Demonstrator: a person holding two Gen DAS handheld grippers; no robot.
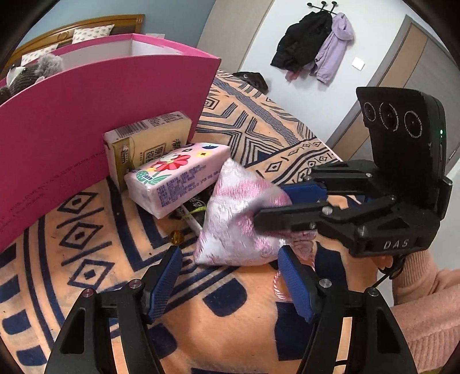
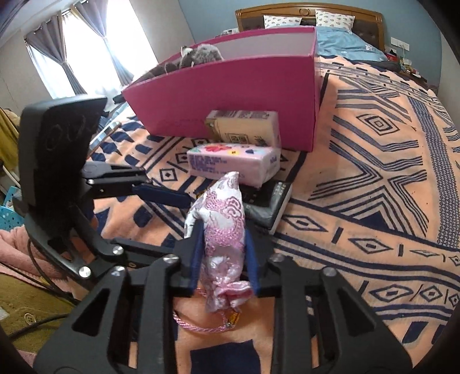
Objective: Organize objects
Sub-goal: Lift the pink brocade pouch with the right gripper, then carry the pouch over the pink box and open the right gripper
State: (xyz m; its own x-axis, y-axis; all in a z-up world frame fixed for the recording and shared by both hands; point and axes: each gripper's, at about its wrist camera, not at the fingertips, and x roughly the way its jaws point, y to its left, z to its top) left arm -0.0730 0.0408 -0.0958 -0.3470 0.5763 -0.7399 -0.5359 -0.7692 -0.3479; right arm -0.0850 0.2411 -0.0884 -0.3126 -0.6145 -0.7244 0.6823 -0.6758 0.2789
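Brocade pouch (image 2: 222, 230) pinched in your right hand-held gripper (image 2: 222, 259) on bed (image 2: 373, 201); your left hand-held gripper (image 1: 230, 276) open, apparently touching nothing.

Bedroom in daylight
A bed (image 2: 373, 149) with a wooden headboard (image 2: 310, 11) meets the far blue wall; curtained window (image 2: 86, 49) left, coats (image 1: 313, 46) hang on a white wall.

Beside the matt pink cardboard box (image 2: 235, 95), a shiny brocade pouch (image 2: 222, 230) is gleaming on the fuzzy woven blanket (image 2: 373, 201); glossy plastic-wrapped tissue packs (image 1: 178, 175) are lying against the box, and a smooth twisted cord (image 2: 198, 325) is trailing.
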